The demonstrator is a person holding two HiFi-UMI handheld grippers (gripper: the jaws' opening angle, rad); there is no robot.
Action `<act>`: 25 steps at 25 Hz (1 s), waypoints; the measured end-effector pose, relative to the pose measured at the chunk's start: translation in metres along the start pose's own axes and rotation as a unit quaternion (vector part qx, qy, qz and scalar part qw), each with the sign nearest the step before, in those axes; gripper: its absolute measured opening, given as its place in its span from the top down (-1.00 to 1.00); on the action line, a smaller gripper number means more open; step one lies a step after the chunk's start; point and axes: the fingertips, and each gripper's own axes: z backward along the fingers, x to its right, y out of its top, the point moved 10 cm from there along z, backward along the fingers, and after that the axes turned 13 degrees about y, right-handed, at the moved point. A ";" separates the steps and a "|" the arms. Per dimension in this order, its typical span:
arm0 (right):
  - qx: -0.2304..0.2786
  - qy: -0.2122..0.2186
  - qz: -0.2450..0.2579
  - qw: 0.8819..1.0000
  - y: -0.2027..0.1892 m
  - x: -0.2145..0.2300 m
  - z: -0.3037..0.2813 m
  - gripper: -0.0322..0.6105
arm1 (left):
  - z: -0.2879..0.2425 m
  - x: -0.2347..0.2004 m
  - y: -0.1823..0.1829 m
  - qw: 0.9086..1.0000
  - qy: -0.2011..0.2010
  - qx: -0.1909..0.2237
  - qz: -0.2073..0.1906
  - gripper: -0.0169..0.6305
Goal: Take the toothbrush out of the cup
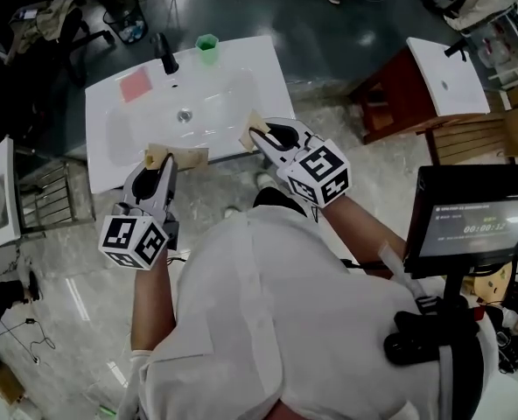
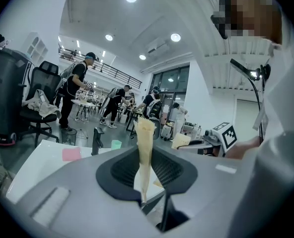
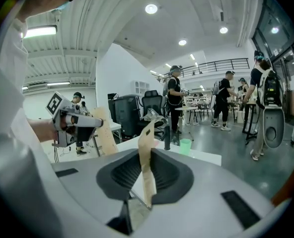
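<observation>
A small green cup [image 1: 207,48] stands on the far rim of the white washbasin [image 1: 119,138], just right of the black tap [image 1: 165,55]. I cannot make out a toothbrush in it. Both grippers hover over the basin's near edge, well short of the cup. The left gripper [image 1: 158,156] has its tan pads together with nothing between them, and so has the right gripper [image 1: 255,131]. The left gripper view shows the cup [image 2: 116,144] small and far beyond the left gripper's closed pads [image 2: 145,125]. In the right gripper view the cup [image 3: 185,146] sits right of the tap [image 3: 167,138], beyond the right gripper [image 3: 149,128].
A pink pad [image 1: 136,84] lies on the basin's left back corner. A second basin on a wooden cabinet [image 1: 447,75] stands to the right, with a screen on a stand [image 1: 473,221] nearer. People and office chairs [image 2: 37,108] are in the background.
</observation>
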 end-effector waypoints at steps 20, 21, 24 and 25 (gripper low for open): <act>-0.011 0.012 -0.002 1.000 0.006 0.008 -0.024 0.75 | -0.013 -0.016 -0.001 1.000 -0.002 -0.010 0.008 0.71; -0.011 0.012 -0.001 1.000 0.007 0.008 -0.025 0.75 | -0.013 -0.017 -0.001 1.000 -0.002 -0.010 0.008 0.71; -0.012 0.014 -0.002 1.000 0.007 0.007 -0.026 0.75 | -0.012 -0.018 0.000 1.000 -0.001 -0.010 0.008 0.71; -0.012 0.015 -0.002 1.000 0.007 0.006 -0.027 0.75 | -0.011 -0.018 0.000 1.000 -0.001 -0.010 0.008 0.71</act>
